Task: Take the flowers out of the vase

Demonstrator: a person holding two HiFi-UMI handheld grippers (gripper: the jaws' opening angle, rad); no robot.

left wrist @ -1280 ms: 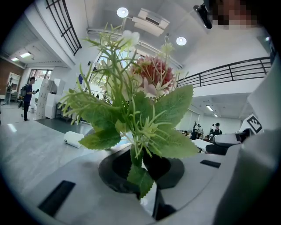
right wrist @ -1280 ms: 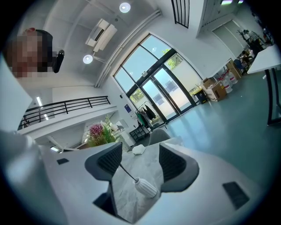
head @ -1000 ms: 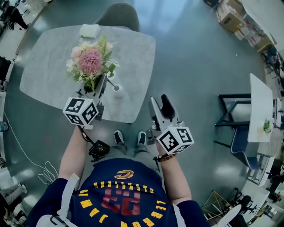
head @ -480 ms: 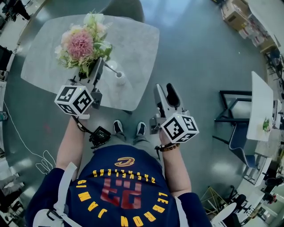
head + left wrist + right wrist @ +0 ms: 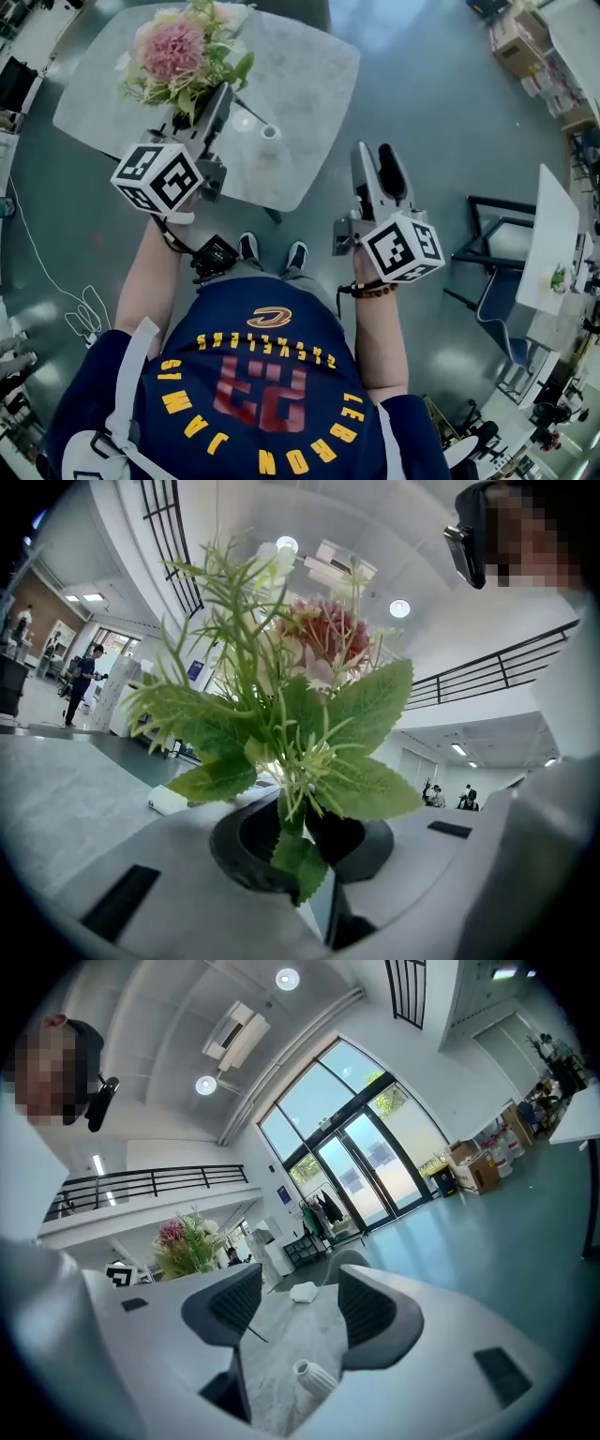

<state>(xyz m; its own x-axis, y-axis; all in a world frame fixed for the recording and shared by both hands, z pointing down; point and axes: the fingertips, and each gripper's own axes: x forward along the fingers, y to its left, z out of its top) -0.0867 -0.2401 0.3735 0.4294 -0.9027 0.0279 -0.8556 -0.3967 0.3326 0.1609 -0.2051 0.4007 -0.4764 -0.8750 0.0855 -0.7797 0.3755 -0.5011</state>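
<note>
We judge the lift-out nearly done: left gripper (image 5: 223, 94) clamps the bouquet (image 5: 178, 52) by its stems above the table's (image 5: 309, 80) near edge, beside the white vase (image 5: 270, 139); right gripper (image 5: 377, 155) gapes empty; next, we'd carry it clear.

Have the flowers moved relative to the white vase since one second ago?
Yes. The flowers, held in the left gripper, are now farther up-left from the vase.

The left gripper (image 5: 302, 841) is holding the flowers (image 5: 319, 649) by their green stems, with its dark fingers (image 5: 234, 855) pinching them tight. The pink bloom is standing up above big leaves. The grey counter (image 5: 56, 799) is lying to the left.
</note>
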